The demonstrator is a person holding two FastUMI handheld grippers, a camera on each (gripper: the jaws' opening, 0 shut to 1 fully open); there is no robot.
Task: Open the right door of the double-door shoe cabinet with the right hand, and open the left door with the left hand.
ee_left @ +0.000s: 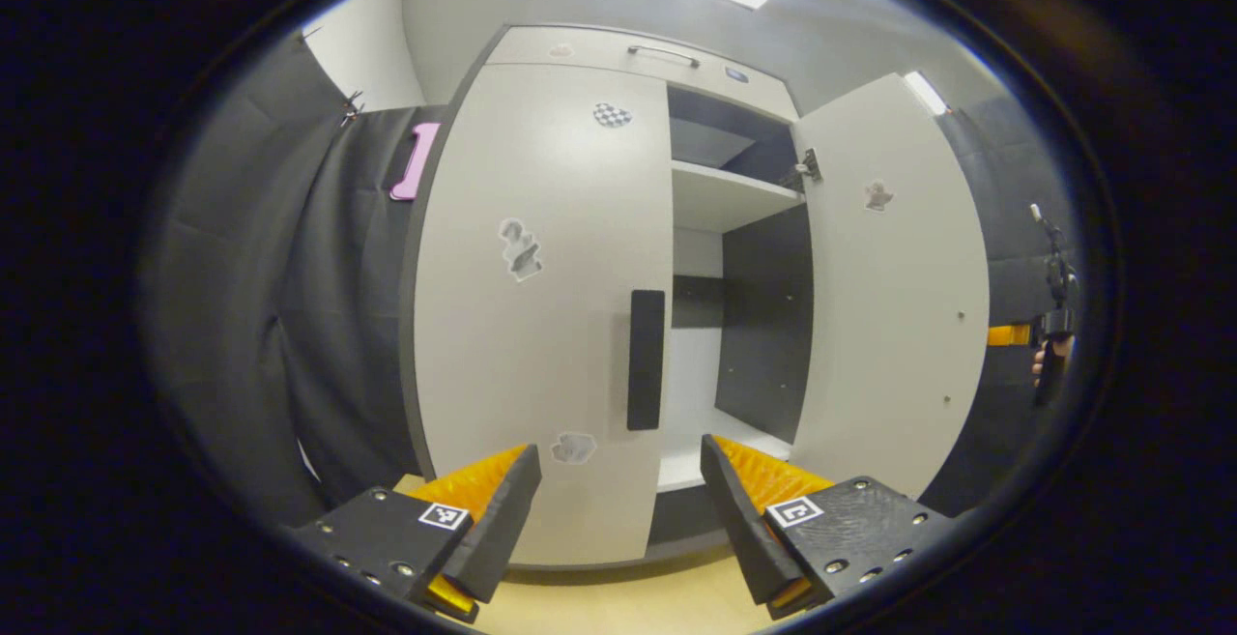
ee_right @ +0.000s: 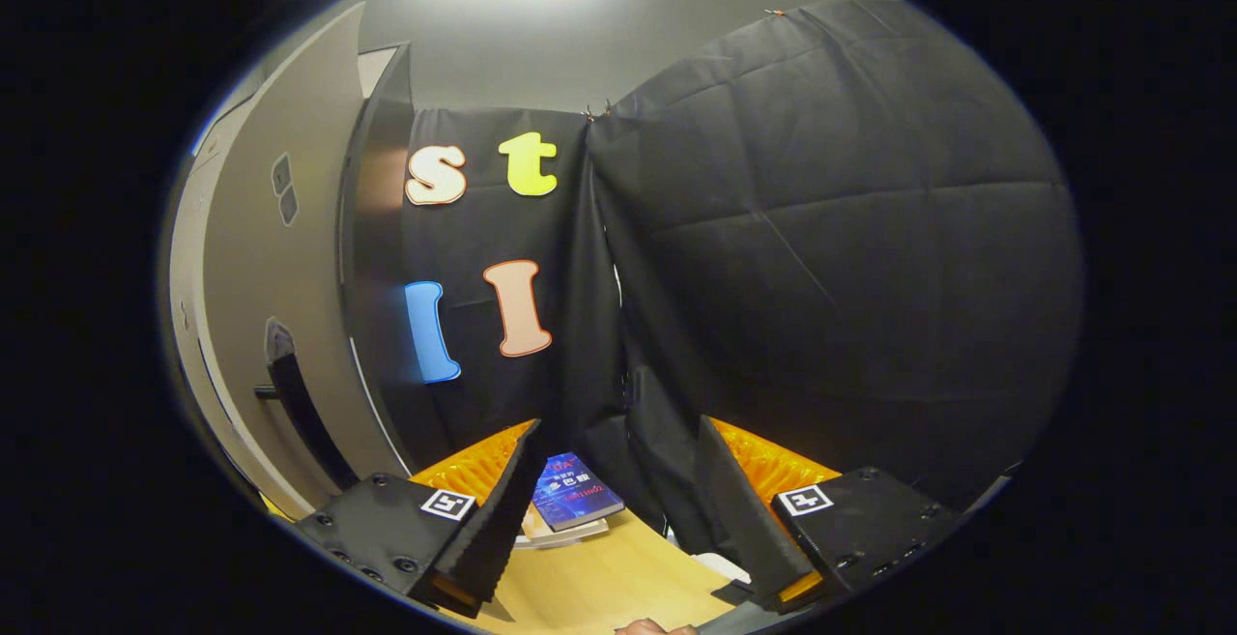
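Right door (ee_left: 894, 297) stands open; left door (ee_left: 541, 306) shut. Left gripper (ee_left: 618, 509), fingers spread and empty, faces the handle (ee_left: 646, 360) at 12 o'clock; next, close on it and pull. Right gripper (ee_right: 614, 509) is spread, empty.

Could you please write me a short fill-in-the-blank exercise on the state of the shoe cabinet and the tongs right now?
1. The right door of the shoe cabinet stands ____.
2. The left door, with its dark handle, is still ____.
3. The left tongs are open and hold ____.
4. In the right gripper view, a ____ lies on the wooden floor between the fingers of the right tongs.

Missing words: open; closed; nothing; book
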